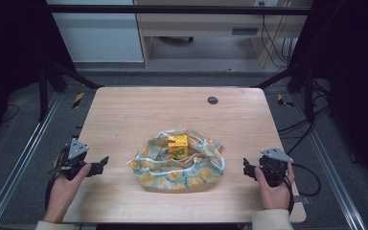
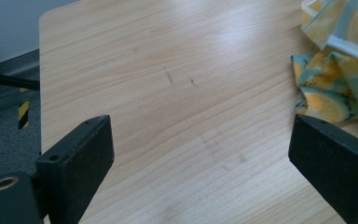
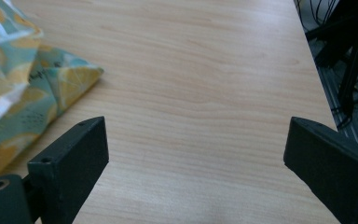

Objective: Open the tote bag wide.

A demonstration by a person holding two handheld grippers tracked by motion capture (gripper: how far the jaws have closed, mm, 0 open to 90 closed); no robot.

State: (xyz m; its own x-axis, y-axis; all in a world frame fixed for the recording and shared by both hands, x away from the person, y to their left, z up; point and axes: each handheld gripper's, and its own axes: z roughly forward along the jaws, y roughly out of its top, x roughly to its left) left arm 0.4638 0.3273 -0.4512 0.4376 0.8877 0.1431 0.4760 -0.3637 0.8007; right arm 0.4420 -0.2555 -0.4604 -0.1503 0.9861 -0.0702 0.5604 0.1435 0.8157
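A crumpled teal cloth bag printed with lemon slices (image 1: 179,165) lies at the middle of the wooden table (image 1: 124,115). A small yellow box (image 1: 178,145) stands upright in its hollow. My left gripper (image 1: 100,164) rests on the table to the left of the bag, open, with bare wood between its jaws; the bag's edge (image 2: 335,79) shows at the right of the left gripper view. My right gripper (image 1: 247,169) sits to the right of the bag, open and holding nothing, and the bag's corner (image 3: 37,88) shows at the left of the right gripper view.
A round grey cable grommet (image 1: 212,100) sits near the table's far edge. Black frame struts (image 1: 52,76) flank the table, and cables (image 1: 311,124) trail on the floor to the right. A desk (image 1: 196,28) stands beyond the table.
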